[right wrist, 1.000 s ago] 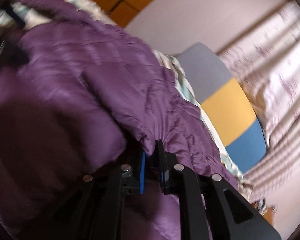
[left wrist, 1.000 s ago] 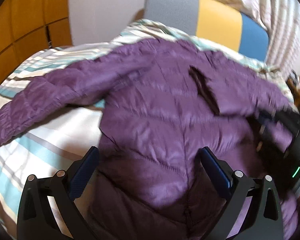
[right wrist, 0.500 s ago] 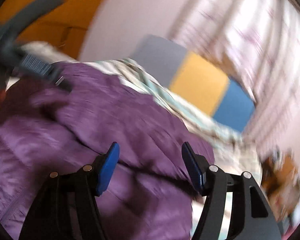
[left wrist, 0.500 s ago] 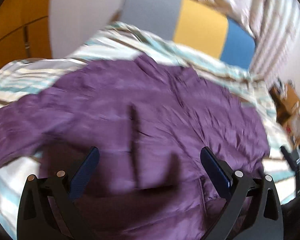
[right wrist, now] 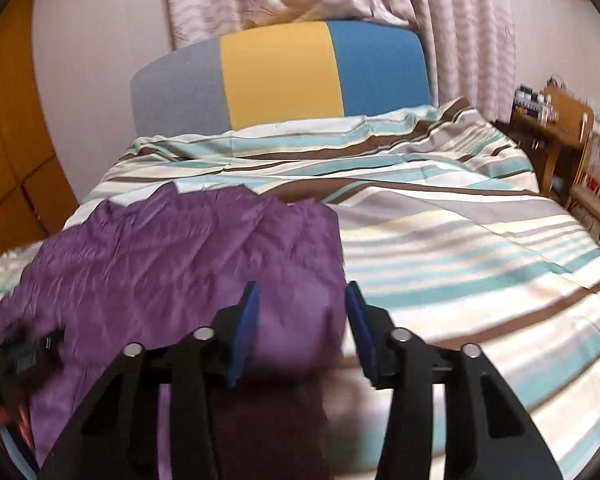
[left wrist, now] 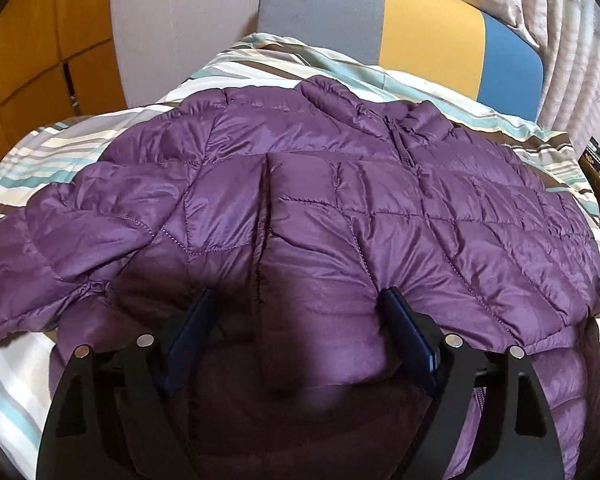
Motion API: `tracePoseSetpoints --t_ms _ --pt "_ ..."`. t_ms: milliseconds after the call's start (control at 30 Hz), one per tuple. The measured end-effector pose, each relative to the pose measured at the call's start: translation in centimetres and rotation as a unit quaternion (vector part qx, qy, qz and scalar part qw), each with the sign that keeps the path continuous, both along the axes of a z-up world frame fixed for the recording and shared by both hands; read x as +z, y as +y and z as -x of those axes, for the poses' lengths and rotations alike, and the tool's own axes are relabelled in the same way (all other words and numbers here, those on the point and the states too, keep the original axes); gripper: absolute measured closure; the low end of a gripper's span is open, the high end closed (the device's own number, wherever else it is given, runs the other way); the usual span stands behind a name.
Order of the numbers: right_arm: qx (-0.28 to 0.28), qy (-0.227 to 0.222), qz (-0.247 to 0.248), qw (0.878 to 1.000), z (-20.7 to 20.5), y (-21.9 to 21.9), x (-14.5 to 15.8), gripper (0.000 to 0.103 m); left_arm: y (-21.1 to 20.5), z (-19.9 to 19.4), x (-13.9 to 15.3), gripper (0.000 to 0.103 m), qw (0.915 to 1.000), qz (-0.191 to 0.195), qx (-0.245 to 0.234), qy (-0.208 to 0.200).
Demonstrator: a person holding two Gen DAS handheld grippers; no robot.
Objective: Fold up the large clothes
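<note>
A purple quilted puffer jacket (left wrist: 340,216) lies on the striped bed, its right side folded over the body and its left sleeve (left wrist: 60,248) stretched out to the left. My left gripper (left wrist: 298,320) is open and empty, just above the jacket's near hem. In the right wrist view the jacket (right wrist: 180,256) fills the lower left. My right gripper (right wrist: 302,312) is open and empty over the jacket's right edge.
The bed has a striped teal, white and brown cover (right wrist: 460,232). A grey, yellow and blue headboard (right wrist: 284,76) stands at the far end before curtains. Wooden furniture (right wrist: 560,136) stands to the right, orange cabinets (left wrist: 28,52) to the left.
My right gripper let go of the jacket's fold, opened and pulled back to the right. The folded side now lies flat. My left gripper stayed open and drew back toward the hem.
</note>
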State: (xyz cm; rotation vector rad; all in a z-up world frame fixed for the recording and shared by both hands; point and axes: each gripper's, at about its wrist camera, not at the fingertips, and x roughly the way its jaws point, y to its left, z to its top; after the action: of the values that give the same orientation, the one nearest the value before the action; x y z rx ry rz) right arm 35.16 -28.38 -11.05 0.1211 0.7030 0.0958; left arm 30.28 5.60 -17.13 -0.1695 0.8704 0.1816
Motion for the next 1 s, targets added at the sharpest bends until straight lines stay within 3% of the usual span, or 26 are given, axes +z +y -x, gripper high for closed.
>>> tracePoseSetpoints --t_ms 100,267,633,700,833,900,1000 --pt "0.000 0.018 -0.004 1.000 -2.6 0.5 -1.2 0.070 -0.1 -0.1 -0.3 0.014 1.0000 0.003 -0.005 0.004" --pt "-0.013 0.086 -0.005 0.996 -5.2 0.1 -6.3 0.077 -0.9 -0.7 -0.7 0.005 0.9998 -0.005 -0.016 0.014" --pt "-0.019 0.069 0.041 0.997 -4.2 0.9 -7.2 0.075 -1.2 -0.8 -0.7 0.003 0.9996 -0.010 -0.019 0.019" --pt "-0.020 0.067 0.057 0.996 -4.1 1.3 -7.2 0.075 -1.0 -0.4 0.2 0.003 0.9997 -0.002 -0.017 0.020" --pt "-0.020 0.066 0.072 0.995 -4.0 1.6 -7.2 0.074 -0.6 0.8 4.2 0.003 0.9985 0.033 0.017 -0.039" --pt "-0.020 0.066 0.072 0.995 -4.0 1.5 -7.2 0.074 -1.2 -0.1 5.3 0.003 0.9980 0.045 0.014 -0.042" --pt "-0.018 0.066 0.065 0.995 -3.8 1.4 -7.2 0.074 -3.6 -3.1 4.9 0.003 0.9997 0.000 -0.017 -0.020"
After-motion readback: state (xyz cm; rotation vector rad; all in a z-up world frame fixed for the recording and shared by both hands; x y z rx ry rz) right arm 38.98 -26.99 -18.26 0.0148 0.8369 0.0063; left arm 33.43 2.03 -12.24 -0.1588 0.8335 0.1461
